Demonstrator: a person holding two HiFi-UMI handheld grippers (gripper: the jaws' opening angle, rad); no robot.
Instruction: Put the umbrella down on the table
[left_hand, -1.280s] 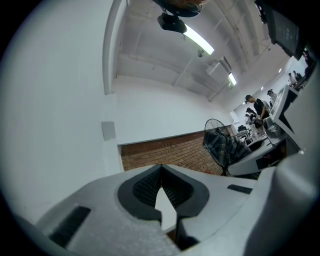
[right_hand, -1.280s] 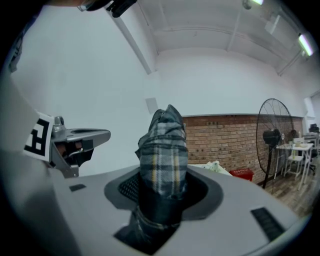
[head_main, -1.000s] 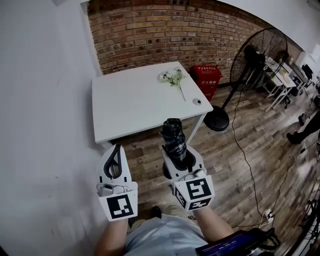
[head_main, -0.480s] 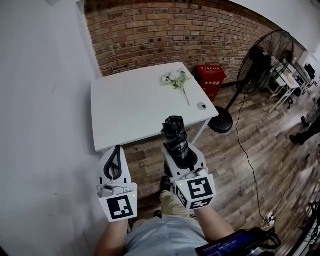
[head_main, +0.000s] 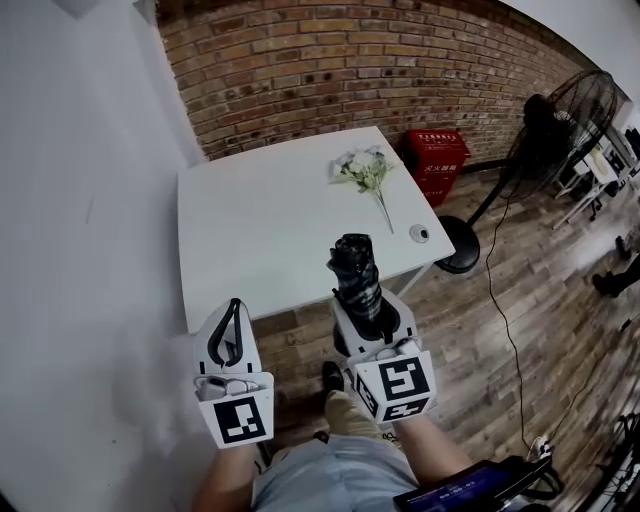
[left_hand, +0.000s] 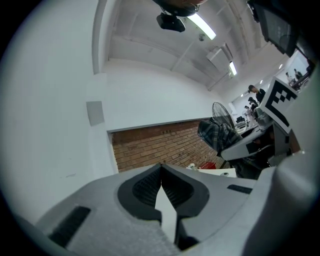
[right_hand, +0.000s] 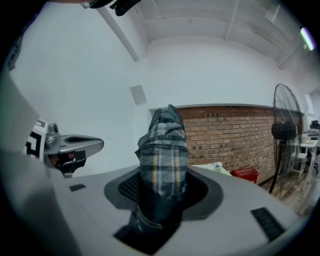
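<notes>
- Head view: the right gripper (head_main: 368, 300) holds a folded plaid umbrella (head_main: 354, 268), its jaws clamped on the lower part of the bundle. The rest sticks out ahead of the jaws, toward the table.
- The umbrella is in the air, with its far end at the near edge of the white table (head_main: 260, 220). It does not lie on the tabletop.
- The left gripper (head_main: 233, 305) is level beside it, well apart, with its jaws drawn together and nothing in them.
- On the far right part of the table lies a sprig of white flowers (head_main: 368, 170), and a small round object (head_main: 419, 234) sits near the right edge.
- Past the table stand a brick wall (head_main: 350, 70), a red bin (head_main: 438, 160) and a standing fan (head_main: 575, 115) on the wooden floor (head_main: 540, 330).
- Left gripper view: the jaw tips of the left gripper (left_hand: 161, 170) meet and hold nothing. To the right, the umbrella (left_hand: 215, 136) sticks out of the right gripper (left_hand: 250, 145), with the brick wall (left_hand: 155, 147) behind.
- Right gripper view: the umbrella (right_hand: 162, 150) fills the gap between the jaws, and the pads grip its dark lower end on both sides.
- The left gripper (right_hand: 75, 145) shows at the left, and the fan (right_hand: 285, 130) and red bin (right_hand: 245, 174) at the right.
</notes>
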